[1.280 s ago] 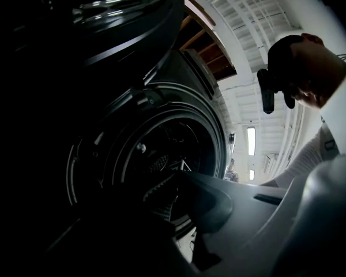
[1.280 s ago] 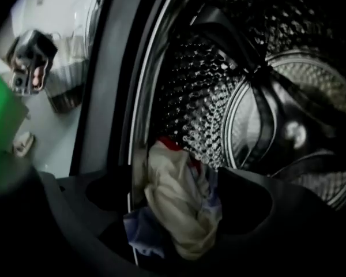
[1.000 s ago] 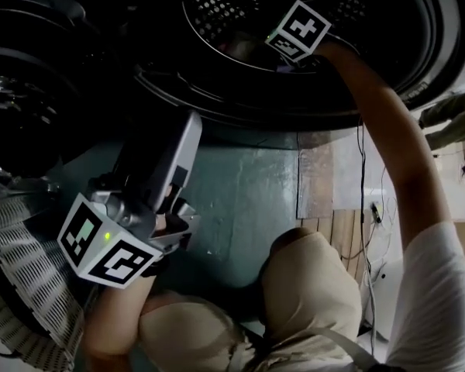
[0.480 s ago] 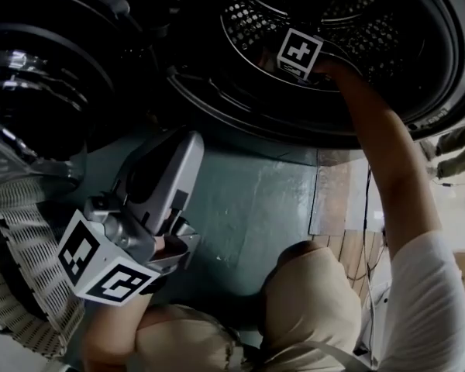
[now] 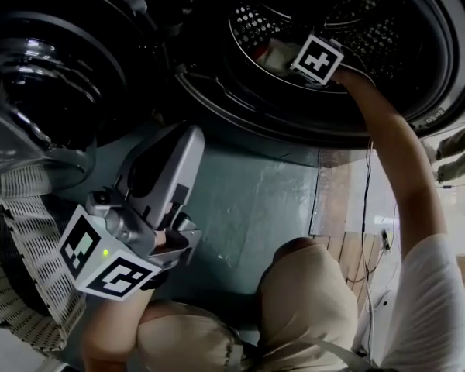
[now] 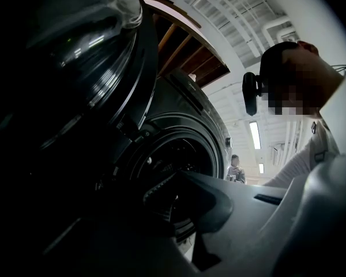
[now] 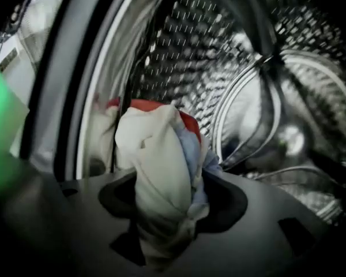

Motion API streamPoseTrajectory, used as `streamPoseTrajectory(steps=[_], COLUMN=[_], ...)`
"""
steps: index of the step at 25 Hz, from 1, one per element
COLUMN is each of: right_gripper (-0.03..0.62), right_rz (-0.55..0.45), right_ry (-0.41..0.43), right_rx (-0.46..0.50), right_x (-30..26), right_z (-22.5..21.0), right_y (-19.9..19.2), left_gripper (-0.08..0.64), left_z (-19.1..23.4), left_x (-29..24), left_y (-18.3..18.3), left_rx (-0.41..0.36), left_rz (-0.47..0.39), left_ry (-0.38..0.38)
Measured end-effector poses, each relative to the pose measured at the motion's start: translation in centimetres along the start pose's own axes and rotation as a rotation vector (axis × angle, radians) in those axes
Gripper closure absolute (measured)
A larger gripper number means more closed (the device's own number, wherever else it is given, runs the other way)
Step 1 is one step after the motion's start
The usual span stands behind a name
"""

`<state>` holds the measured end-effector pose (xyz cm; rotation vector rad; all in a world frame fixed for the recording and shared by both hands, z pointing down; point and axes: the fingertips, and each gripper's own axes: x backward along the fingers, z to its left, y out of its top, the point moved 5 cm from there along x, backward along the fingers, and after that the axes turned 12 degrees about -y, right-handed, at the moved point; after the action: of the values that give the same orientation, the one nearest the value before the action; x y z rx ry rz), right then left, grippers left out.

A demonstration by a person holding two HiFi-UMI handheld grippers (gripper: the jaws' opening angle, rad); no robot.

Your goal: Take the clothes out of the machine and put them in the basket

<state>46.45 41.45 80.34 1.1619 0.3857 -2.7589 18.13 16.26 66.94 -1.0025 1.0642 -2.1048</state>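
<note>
My right gripper (image 7: 164, 224) pinches the clothes (image 7: 153, 149) mid-frame by a bunched fold; they look soft and light. My left gripper (image 5: 187, 138) is closed, empty.

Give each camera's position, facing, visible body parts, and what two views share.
Head view: on the head, looking down at the drum; right arm, knee, left gripper show.
Left gripper view: on the left gripper, looking up at door and drum; the person's shoulder shows.
Right gripper view: on the right gripper, inside the drum, shut on clothes; no body shows.
All share the drum.
</note>
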Motion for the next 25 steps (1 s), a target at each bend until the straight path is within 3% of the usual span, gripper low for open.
streamPoseTrajectory(steps=[4, 14, 25], right_gripper=[0.321, 0.318, 0.318], right_rz=[-0.111, -0.370, -0.462], right_ry=[-0.091, -0.150, -0.138], right_rx=[-0.054, -0.060, -0.103], right_x=[4.6, 13.1, 16.0], right_z=[-2.3, -1.2, 0.3], right_y=[1.2, 4.2, 4.8], left_gripper=[0.546, 0.545, 0.545], left_z=[0.1, 1.1, 0.3], left_x=[-0.1, -0.7, -0.7], left_y=[0.3, -0.3, -0.6], left_rx=[-0.011, -0.049, -0.055], left_rz=[-0.013, -0.014, 0.000], left_ry=[-0.002, 0.014, 0.009])
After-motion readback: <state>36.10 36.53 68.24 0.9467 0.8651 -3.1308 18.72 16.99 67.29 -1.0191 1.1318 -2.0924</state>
